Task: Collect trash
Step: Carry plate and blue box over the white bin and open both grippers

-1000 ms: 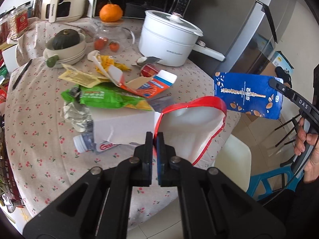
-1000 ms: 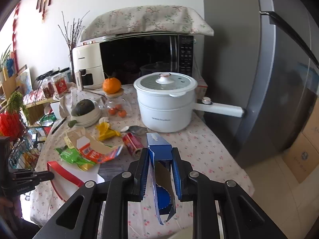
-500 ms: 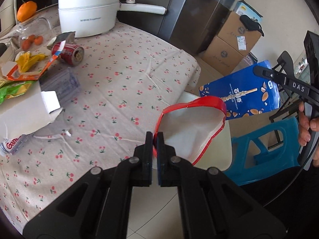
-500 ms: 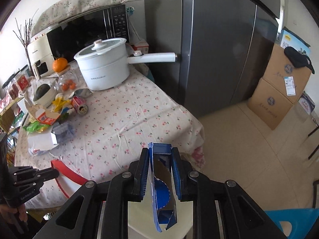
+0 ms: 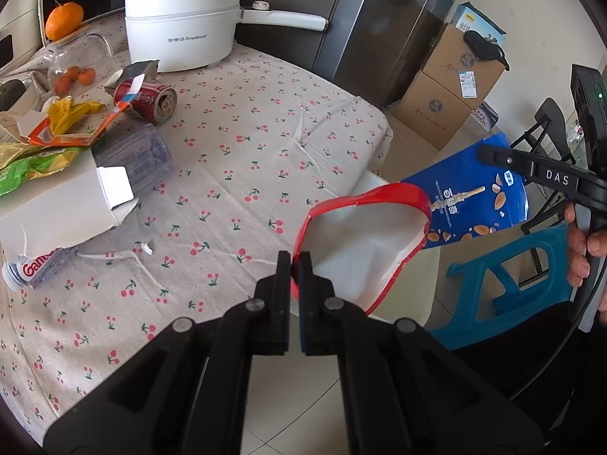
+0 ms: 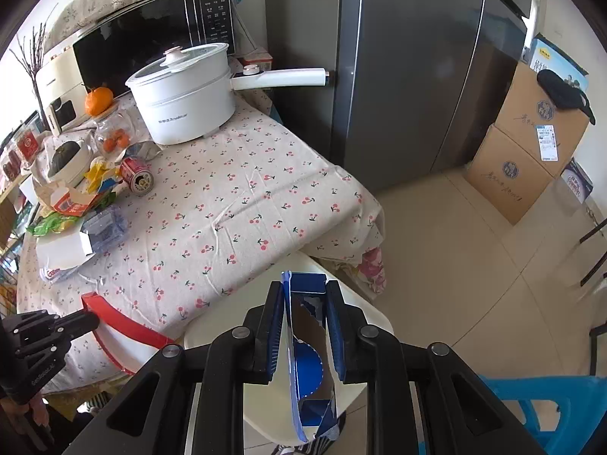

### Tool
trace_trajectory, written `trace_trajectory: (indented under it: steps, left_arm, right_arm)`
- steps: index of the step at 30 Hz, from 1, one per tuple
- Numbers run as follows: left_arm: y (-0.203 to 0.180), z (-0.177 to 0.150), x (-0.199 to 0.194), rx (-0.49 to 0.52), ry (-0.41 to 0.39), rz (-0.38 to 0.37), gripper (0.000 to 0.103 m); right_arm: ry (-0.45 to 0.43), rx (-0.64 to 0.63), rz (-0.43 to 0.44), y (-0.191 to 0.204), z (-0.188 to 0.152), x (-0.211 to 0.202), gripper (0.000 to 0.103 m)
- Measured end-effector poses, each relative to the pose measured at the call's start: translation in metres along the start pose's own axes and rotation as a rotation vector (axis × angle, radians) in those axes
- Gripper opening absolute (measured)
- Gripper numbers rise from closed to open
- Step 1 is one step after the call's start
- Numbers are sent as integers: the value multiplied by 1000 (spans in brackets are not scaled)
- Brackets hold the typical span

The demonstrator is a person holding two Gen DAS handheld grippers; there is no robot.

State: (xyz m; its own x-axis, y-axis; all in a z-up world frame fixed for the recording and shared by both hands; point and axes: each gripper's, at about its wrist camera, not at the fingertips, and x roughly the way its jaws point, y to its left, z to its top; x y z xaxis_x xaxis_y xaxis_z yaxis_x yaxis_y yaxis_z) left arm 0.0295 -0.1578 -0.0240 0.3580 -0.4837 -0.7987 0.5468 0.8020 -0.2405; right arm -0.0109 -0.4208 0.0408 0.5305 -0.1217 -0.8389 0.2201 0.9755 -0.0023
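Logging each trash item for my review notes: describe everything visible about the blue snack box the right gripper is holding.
The blue snack box is a flattened, torn-open carton of thin card: glossy blue outside with white lettering and printed almonds, plain brown inside. The right gripper is shut on it, fingers pressing both faces, the box on edge with its ragged end hanging down. It hangs in the air off the table's edge, beside the red-rimmed bag's open mouth, above a white stool.

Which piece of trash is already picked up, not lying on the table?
The blue snack bag, clamped in the right gripper beside the red-rimmed bag. The red can, white box and wrappers lie on the table.
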Motion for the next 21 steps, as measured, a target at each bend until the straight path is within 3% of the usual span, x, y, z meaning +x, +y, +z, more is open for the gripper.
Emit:
trace_trajectory:
  steps: [10,14,18,21]
  left_arm:
    - [-18,1,37,71,48,32,4]
    - [-25,2,63,84,84,40,4]
    - [-37,3,81,122,90,46,4]
    - [-39,4,86,126,78,33,14]
  right_arm:
    - [44,-8,-5,0,2,28,23]
    - [122,34,2,-12,-6,57,23]
    - [116,28,9,-14,-1,63,23]
    - [129,22,-22,-19,-4,69,23]
